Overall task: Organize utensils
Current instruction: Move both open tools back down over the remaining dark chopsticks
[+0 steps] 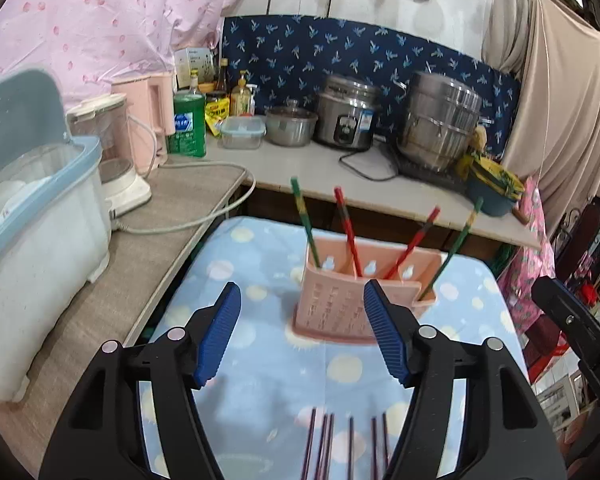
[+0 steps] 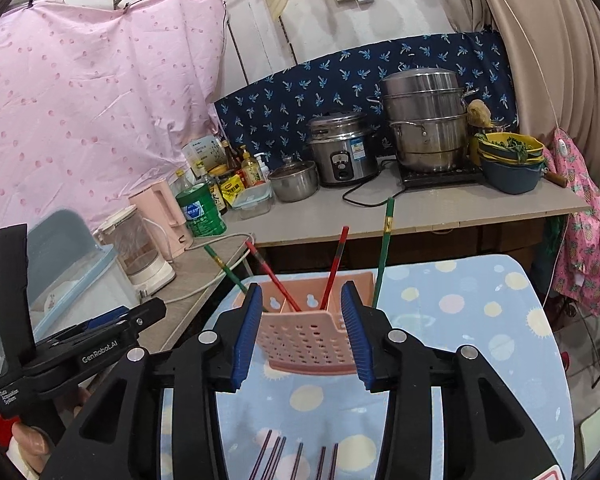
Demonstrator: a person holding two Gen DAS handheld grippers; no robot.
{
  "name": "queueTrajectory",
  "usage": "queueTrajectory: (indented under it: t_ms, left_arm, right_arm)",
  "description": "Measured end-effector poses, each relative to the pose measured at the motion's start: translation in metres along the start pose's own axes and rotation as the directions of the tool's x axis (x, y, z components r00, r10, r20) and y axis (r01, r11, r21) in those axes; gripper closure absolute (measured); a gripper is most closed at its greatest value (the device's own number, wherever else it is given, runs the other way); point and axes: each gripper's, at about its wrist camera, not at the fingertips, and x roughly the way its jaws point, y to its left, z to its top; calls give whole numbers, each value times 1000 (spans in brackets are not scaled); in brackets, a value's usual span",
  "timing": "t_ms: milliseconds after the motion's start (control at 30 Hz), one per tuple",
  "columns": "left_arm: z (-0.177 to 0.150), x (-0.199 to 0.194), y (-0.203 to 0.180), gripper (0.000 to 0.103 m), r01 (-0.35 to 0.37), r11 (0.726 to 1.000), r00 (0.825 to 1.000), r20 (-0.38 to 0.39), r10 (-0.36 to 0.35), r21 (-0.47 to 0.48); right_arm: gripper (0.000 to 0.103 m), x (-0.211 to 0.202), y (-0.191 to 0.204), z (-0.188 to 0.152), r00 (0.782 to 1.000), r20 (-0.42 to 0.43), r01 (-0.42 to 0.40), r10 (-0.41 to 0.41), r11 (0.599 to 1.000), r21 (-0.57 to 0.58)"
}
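Note:
A pink slotted utensil holder (image 1: pixel 342 300) (image 2: pixel 312 332) stands on a small table with a blue dotted cloth (image 1: pixel 260 272) (image 2: pixel 460 320). Red and green chopsticks (image 1: pixel 346 224) (image 2: pixel 334 264) stand tilted in it. Several dark purple chopsticks (image 1: pixel 350 448) (image 2: pixel 296 460) lie flat on the cloth near the front edge. My left gripper (image 1: pixel 302 308) is open and empty, above the cloth in front of the holder. My right gripper (image 2: pixel 300 312) is open and empty, its pads either side of the holder in view. The left gripper also shows in the right wrist view (image 2: pixel 112 320).
A counter (image 1: pixel 312 168) (image 2: pixel 340 216) behind holds a rice cooker (image 1: pixel 348 118), steel pots (image 1: pixel 438 128), a green bottle (image 1: pixel 188 124), bottles and bowls. At left stand a blue-lidded bin (image 1: pixel 40 220), a blender (image 1: pixel 116 152) and a pink kettle (image 1: pixel 148 112).

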Motion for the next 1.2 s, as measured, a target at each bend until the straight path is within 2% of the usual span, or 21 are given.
queueTrajectory:
  t_ms: [333, 700, 933, 1200]
  left_arm:
    - [-75, -13, 14, 42, -24, 999, 995, -91, 27, 35]
    - [-148, -28, 24, 42, -49, 997, 985, -163, 57, 58]
    - [-192, -31, 32, 42, -47, 997, 974, -216, 60, 66]
    - [-225, -33, 38, 42, -29, 997, 962, -270, 47, 70]
  right_arm:
    - [63, -27, -5, -69, 995, -99, 6, -3, 1000, 23]
    - [63, -46, -11, -140, 978, -207, 41, -38, 999, 9]
    - [63, -54, -14, -183, 959, -277, 62, -60, 998, -5]
    - [63, -57, -13, -224, 933, -350, 81, -85, 996, -27]
